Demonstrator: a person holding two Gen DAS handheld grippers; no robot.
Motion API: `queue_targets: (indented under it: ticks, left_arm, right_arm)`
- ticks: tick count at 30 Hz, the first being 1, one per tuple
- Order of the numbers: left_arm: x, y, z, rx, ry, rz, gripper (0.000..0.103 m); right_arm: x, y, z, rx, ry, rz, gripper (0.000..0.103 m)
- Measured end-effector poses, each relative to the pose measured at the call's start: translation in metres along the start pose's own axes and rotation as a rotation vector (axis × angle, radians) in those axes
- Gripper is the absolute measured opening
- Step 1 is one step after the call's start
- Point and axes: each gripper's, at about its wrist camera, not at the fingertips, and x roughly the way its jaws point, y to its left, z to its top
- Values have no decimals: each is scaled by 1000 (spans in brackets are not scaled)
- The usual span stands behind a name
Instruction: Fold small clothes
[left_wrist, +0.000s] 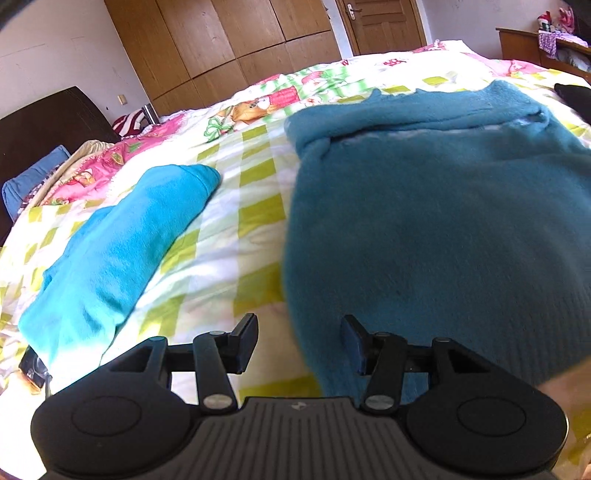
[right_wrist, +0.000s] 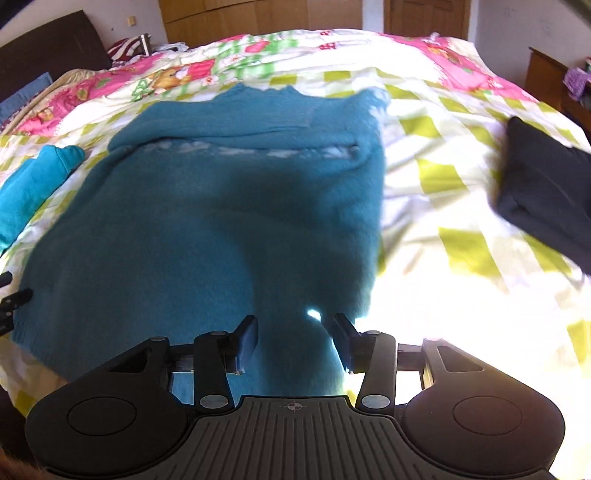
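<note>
Knitwear is what we are facing: a teal sweater (right_wrist: 221, 221), thick and fuzzy, lying spread on the bed (right_wrist: 443, 177) with its upper part already turned down in a band across the chest. We are judging it soft, limp and fairly light, grippy rather than slippery, so it should drape and sag when lifted; the ribbed hem and side edges look like the firmest places to pinch. In the right view it is filling the middle, its right edge running from 1 o'clock down to the claw. The right claw (right_wrist: 295, 341) is hovering released over the hem's right corner, jaws apart, nothing between them. The left claw (left_wrist: 299, 343) is likewise gaping, empty, straddling the sweater's left edge at 6 o'clock. A folded turquoise garment (left_wrist: 122, 251) is lying at 9 o'clock, apart from the sweater, and a dark folded cloth (right_wrist: 546, 199) at 3 o'clock in the right view.
</note>
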Motion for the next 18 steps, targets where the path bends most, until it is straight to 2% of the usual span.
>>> queue_targets:
  ticks: [4,6,8,17,18]
  left_arm:
    - [0,-7,-7,-14,9,-38,64]
    - [1,-6,-6,-33,18,-46,71]
    - [2,-3,-7,-49,17,-53,73]
    - [9,8,-12,-114,53,-101,80]
    - [10,9,-12,-123,57,-106,80]
  right_arm:
    - [-12,-15,-29,105,41,-1,48]
    - [-10,-21,-39,185,67,45,49]
    - [-4,-20,-44,236,91,95,49]
    - [1,-9,-41,207,112,148,50]
    - [4,-8,-40,209,122,145,47]
